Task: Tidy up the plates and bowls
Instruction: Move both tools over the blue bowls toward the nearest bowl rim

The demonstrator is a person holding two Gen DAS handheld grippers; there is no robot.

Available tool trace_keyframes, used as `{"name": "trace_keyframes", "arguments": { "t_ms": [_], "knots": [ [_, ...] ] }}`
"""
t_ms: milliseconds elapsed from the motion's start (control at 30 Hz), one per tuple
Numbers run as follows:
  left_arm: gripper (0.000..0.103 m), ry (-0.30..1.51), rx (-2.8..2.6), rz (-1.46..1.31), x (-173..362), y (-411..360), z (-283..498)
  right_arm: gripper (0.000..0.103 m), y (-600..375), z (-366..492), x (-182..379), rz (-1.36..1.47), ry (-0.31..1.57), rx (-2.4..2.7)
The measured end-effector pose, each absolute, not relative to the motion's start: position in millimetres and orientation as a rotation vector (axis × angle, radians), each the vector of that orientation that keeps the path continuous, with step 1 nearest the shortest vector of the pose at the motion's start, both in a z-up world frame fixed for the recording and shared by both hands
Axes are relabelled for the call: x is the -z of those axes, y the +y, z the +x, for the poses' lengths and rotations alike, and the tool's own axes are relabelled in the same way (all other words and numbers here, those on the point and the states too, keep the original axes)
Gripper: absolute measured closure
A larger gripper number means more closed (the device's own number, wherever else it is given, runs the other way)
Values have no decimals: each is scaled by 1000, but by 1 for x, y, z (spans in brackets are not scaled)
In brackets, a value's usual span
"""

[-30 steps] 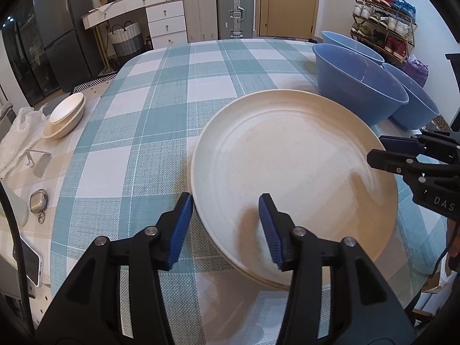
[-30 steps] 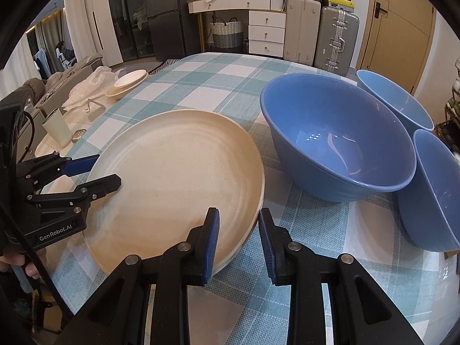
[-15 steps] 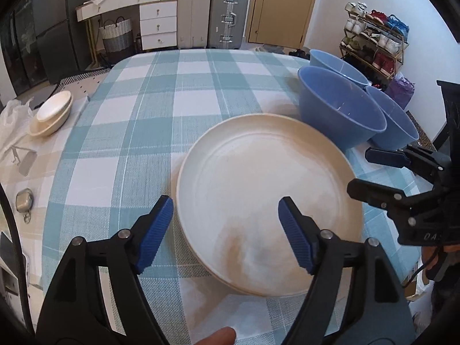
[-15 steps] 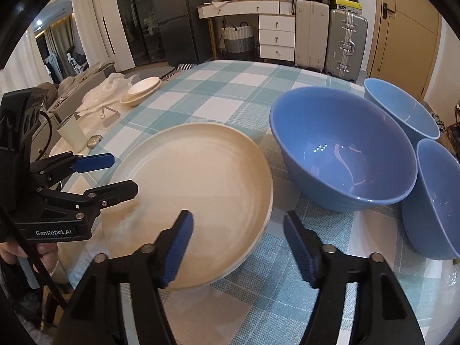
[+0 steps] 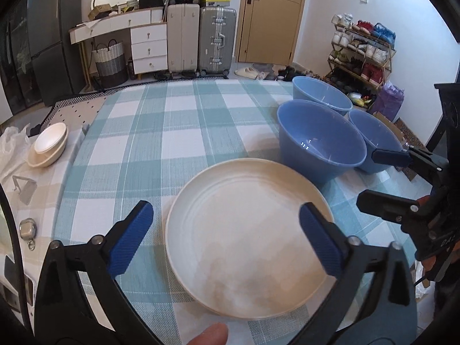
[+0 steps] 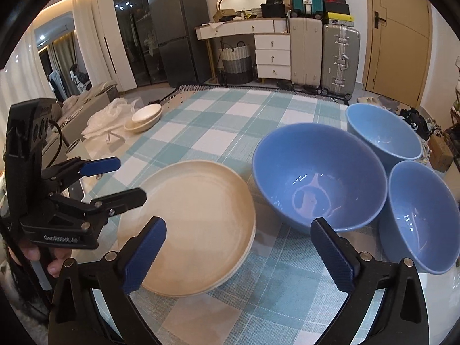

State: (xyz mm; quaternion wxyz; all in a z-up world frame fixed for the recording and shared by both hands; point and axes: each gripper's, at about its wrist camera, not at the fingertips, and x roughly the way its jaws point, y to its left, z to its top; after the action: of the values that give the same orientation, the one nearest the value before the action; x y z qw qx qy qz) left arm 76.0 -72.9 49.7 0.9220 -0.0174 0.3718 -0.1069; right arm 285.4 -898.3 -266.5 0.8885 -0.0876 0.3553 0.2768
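Left claw: the left claw [image 5: 225, 237] hangs over the near side of the cream plates [image 5: 248, 224], its jaws opening, already spread wide; the plate shows between them but neither pad touches it, and it has hold of nothing.
Right claw: the right claw [image 6: 238, 247] is likewise opening, jaws far apart, nothing gripped; the right edge of the plates [image 6: 198, 224] and bare cloth lie between its pads.
Plates: a stack of cream plates lies flat on the checked cloth of the worktop [image 5: 161, 143], near the front edge.
Bowls: three blue bowls stand upright just right of the plates: a big bowl [image 6: 316, 172] nearest the stack, a far bowl [image 6: 382, 132] behind it, and a near bowl [image 6: 422, 215] at the right edge, all close together.
In the way: the big bowl sits just beside the plate rim, close off its right side.
Around: small cream dishes [image 5: 47, 146] are stacked at the worktop's far left, beside a white plastic bag [image 6: 106, 118].
Left view only: a shoe rack [image 5: 362, 54] by the wall, and a fingertip [image 5: 210, 335] at the bottom edge.
Right view only: the layered edge of the plate stack, the whole of all three bowls, and fingers [image 6: 54, 261] holding the left claw's handle.
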Motion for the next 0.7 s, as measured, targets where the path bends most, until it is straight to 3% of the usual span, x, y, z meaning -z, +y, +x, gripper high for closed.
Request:
{"name": "trace_keyframes", "arguments": {
  "t_ms": [700],
  "knots": [
    [2,696,288,-7,-96,-98,103,1,-956,290,197,-101,638,-522]
  ]
}}
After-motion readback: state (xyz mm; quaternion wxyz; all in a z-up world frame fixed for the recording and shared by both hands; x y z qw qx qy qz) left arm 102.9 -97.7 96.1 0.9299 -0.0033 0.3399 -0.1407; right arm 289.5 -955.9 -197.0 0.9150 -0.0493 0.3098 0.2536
